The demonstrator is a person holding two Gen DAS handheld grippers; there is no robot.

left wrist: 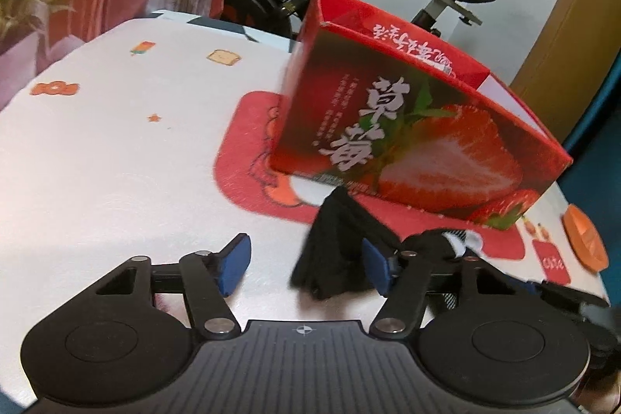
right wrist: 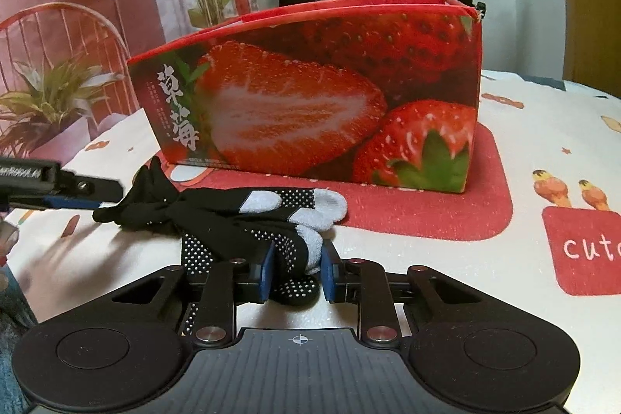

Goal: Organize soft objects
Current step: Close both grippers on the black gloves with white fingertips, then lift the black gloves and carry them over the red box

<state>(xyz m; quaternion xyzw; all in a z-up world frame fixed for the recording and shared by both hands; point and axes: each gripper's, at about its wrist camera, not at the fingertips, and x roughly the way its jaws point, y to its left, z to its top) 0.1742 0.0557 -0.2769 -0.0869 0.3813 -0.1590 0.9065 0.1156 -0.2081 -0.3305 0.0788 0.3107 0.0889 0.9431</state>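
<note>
Black socks (right wrist: 240, 220) with grey toes and white grip dots lie bunched on the tabletop (right wrist: 427, 258), just in front of the open strawberry box (right wrist: 310, 96). Right hand-held gripper (right wrist: 297, 272) pinches the near sock between its blue pads. Left hand-held gripper (left wrist: 306, 264) stands spread, the socks' dark end between its fingers, unpressed.

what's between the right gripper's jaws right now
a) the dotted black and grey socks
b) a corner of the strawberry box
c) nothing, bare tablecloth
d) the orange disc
a: in the right wrist view the right gripper has its blue pads closed against the dotted black and grey socks, while the strawberry box stands untouched behind them on the red mat.
</note>
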